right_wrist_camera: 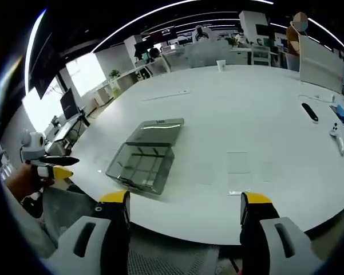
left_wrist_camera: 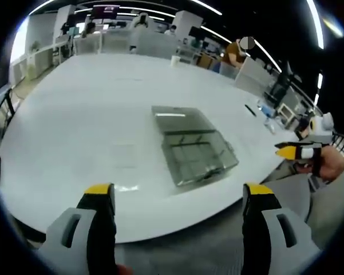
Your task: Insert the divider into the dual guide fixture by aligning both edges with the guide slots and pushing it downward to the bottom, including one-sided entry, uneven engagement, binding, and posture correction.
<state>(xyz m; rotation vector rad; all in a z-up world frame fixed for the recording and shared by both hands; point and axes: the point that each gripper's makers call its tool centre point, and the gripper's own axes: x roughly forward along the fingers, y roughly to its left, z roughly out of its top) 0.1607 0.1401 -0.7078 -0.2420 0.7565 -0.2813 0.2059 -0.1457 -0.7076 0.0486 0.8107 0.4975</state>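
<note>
A clear plastic box (left_wrist_camera: 194, 152) with inner compartments lies on the white table (left_wrist_camera: 91, 109), its transparent lid (left_wrist_camera: 177, 119) folded back flat behind it. The same box (right_wrist_camera: 142, 165) and lid (right_wrist_camera: 156, 130) show in the right gripper view. My left gripper (left_wrist_camera: 182, 197) hangs open off the table's near edge, nothing between its yellow-tipped fingers (left_wrist_camera: 100, 192). My right gripper (right_wrist_camera: 184, 203) is open too, short of the table edge and empty. The right gripper (left_wrist_camera: 300, 152) comes in from the right in the left gripper view, held by a hand; the left gripper (right_wrist_camera: 48, 169) shows at the left of the right gripper view.
A dark remote (right_wrist_camera: 309, 112), a white controller (right_wrist_camera: 336, 133) and a white cup (right_wrist_camera: 221, 65) lie far across the white table (right_wrist_camera: 246, 126). Desks, monitors and people fill the office behind. Small clear pieces (left_wrist_camera: 126, 187) lie near the table's front edge.
</note>
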